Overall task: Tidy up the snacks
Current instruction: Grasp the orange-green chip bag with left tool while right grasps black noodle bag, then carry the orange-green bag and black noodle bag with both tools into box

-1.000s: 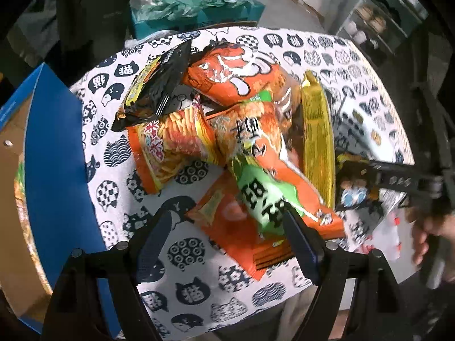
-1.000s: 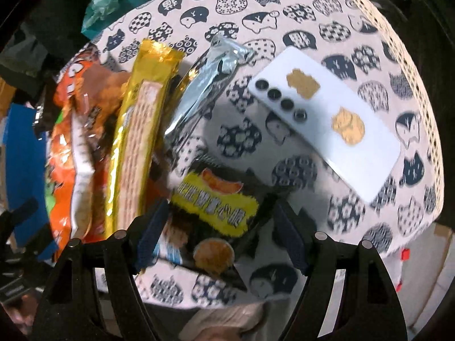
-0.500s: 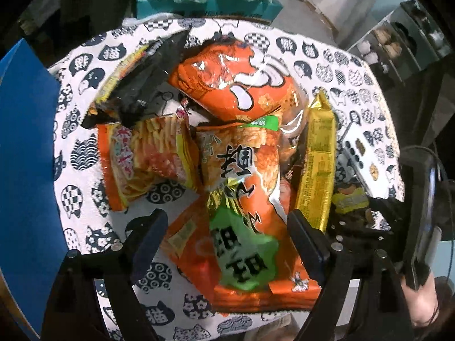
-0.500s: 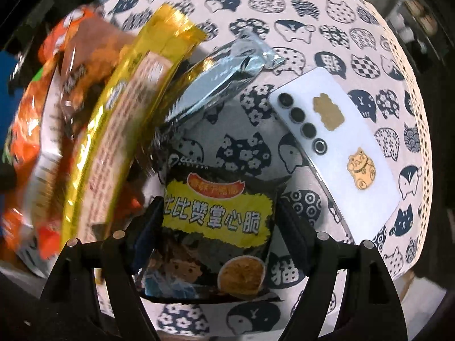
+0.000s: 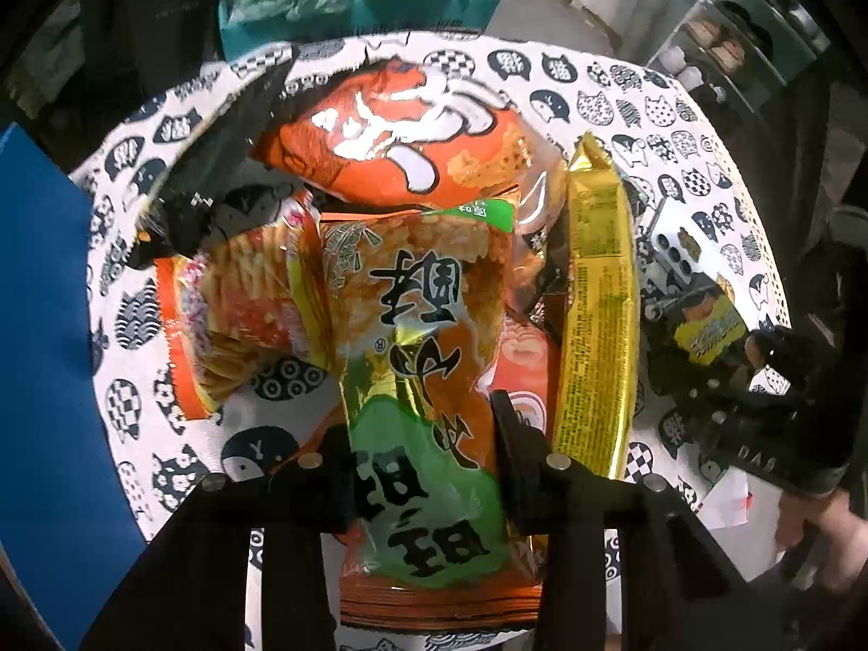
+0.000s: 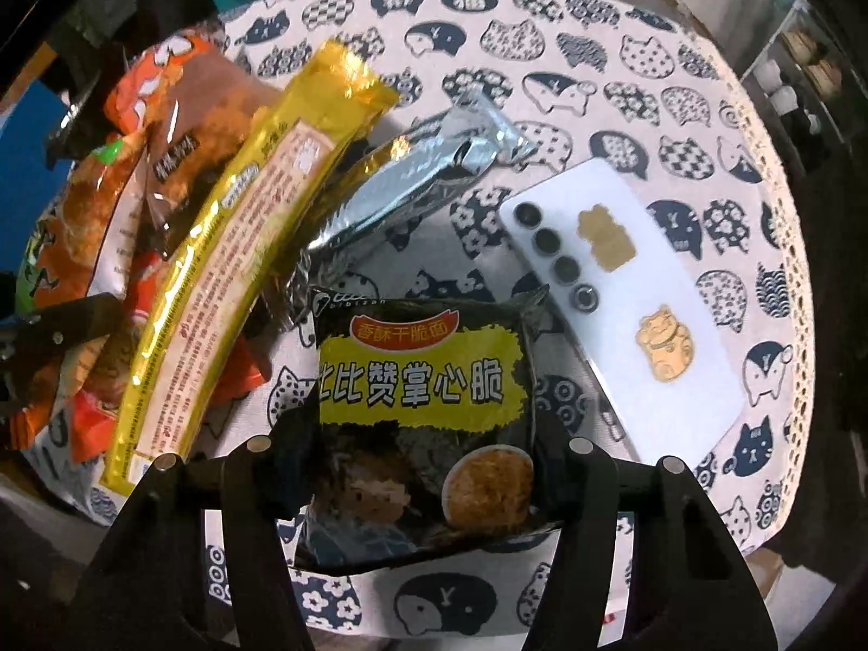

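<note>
Snacks are heaped on the cat-print tablecloth (image 6: pixel 597 43). The orange-and-green bag (image 5: pixel 423 380) is pinched by the just-closed left gripper (image 5: pixel 423 466), the black noodle packet (image 6: pixel 423 407) by the closing right gripper (image 6: pixel 423 466). Both should be lifted straight, clear of the gold packet (image 5: pixel 597 298).

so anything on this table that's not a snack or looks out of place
Yes: a white phone lies camera-side up on the cat-print tablecloth, just right of the black and yellow noodle packet. It is no snack. Nothing looks spilled or torn.
</note>
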